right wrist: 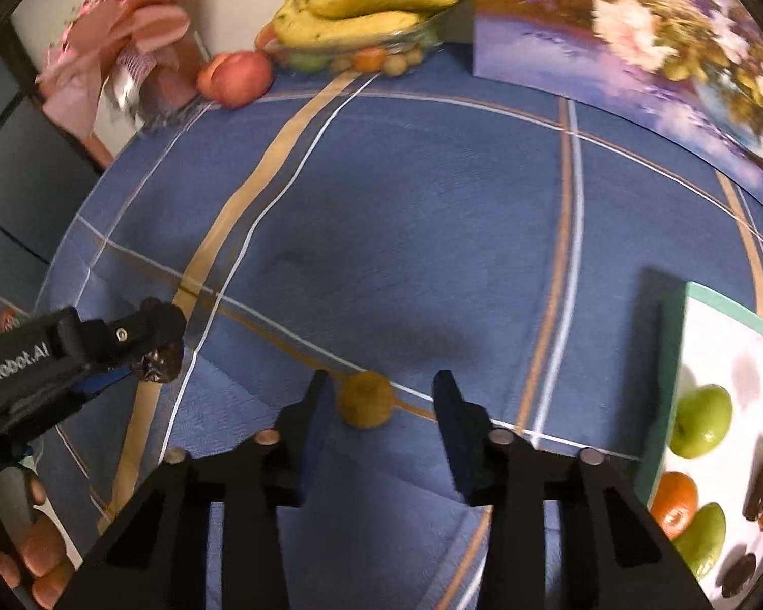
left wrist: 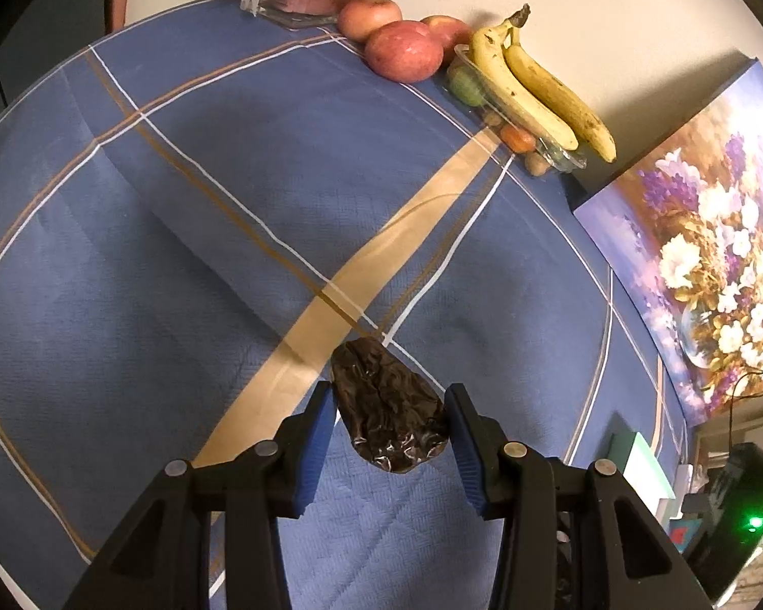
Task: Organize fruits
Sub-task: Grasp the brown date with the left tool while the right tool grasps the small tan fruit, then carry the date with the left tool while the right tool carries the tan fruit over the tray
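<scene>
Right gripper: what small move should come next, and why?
Probably ease forward, then close. The right gripper is open, and the small yellow-brown fruit lies on the tablecloth between its fingertips, nearer the left finger and seemingly untouched. The left gripper already holds a dark wrinkled fruit.

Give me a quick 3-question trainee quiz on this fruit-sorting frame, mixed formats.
1. True or false: the left gripper holds a dark wrinkled fruit between its jaws.
2. What sits on top of the clear tray? A) apples B) bananas C) a green apple
3. Fill in: the small yellowish fruit between the open jaws of the right gripper rests on the ____ tablecloth.

Key: 1 true; 2 B, the bananas; 3 blue.
</scene>
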`<act>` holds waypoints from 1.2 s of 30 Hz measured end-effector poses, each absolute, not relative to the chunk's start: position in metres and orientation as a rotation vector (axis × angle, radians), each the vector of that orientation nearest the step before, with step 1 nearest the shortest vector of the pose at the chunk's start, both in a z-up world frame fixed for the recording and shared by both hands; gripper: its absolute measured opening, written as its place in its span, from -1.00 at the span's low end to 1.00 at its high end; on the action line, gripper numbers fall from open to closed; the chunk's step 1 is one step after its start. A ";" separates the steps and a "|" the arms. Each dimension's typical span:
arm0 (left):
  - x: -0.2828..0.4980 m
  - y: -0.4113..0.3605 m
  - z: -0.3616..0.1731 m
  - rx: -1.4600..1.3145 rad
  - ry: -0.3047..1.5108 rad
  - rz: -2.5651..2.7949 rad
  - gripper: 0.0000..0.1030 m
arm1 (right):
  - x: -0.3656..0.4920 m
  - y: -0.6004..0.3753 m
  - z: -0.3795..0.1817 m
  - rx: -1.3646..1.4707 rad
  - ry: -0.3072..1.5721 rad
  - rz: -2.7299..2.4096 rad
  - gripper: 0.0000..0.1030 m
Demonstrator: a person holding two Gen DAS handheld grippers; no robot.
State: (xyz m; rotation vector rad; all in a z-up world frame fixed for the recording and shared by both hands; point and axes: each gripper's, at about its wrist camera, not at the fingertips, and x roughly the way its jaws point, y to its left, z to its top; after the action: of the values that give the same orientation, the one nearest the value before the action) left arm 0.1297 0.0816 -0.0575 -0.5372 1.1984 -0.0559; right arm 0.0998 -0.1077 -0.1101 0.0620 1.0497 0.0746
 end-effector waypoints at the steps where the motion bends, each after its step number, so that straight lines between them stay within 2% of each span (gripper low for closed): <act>1: 0.130 0.082 -0.057 -0.540 1.197 -0.057 -0.09 | 0.102 -0.105 -0.111 0.054 1.054 0.075 -0.27; 8: 0.128 0.082 -0.055 -0.533 1.188 -0.059 -0.09 | 0.112 -0.098 -0.121 0.032 1.076 0.076 -0.49; 24: 0.108 0.062 -0.020 -0.463 1.098 -0.166 -0.09 | 0.048 -0.150 -0.071 0.156 0.908 0.040 -0.49; 36: 0.078 -0.007 0.004 -0.286 1.081 -0.327 -0.09 | -0.014 -0.217 -0.046 0.287 0.808 -0.107 -0.49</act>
State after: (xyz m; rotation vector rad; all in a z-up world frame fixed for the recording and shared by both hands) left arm 0.0779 -0.0067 0.0043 -0.2861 1.0808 -0.3267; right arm -0.0135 -0.2175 -0.0464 0.2874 0.8078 -0.1068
